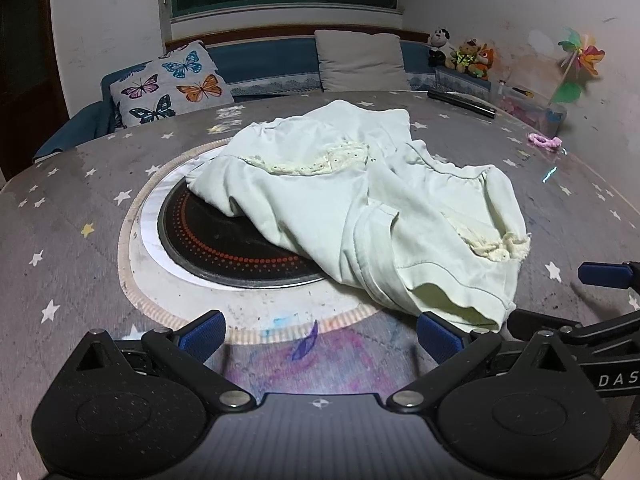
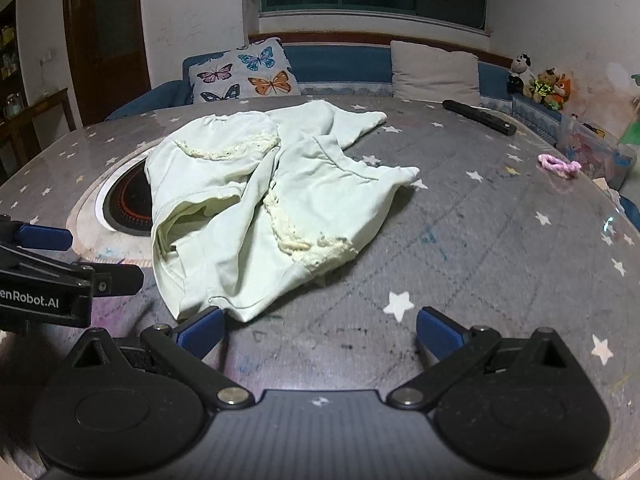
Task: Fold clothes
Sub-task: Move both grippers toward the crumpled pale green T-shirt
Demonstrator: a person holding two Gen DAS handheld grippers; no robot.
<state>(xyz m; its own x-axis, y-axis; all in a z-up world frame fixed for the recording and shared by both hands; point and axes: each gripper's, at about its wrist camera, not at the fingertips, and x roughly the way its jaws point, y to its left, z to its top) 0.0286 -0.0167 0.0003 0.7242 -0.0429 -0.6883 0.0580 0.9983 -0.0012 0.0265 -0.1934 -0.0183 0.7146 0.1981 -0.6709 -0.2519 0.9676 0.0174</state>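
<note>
A pale green garment (image 1: 360, 200) with cream lace trim lies crumpled on the round grey star-patterned table (image 1: 72, 208), partly over the black cooktop. It also shows in the right wrist view (image 2: 248, 208). My left gripper (image 1: 320, 334) is open and empty just in front of the garment's near hem, its right finger beside the cloth. My right gripper (image 2: 320, 330) is open and empty at the garment's near right corner. The right gripper's fingers (image 1: 604, 274) show at the right edge of the left view; the left gripper (image 2: 76, 254) shows at the left edge of the right view.
A round black cooktop (image 1: 224, 240) with red dots sits inset in the table. A black remote (image 2: 480, 117), a pink hair tie (image 2: 560, 167) and a clear box of toys (image 2: 596, 152) lie at the far right. A blue sofa with cushions (image 2: 248, 72) stands behind.
</note>
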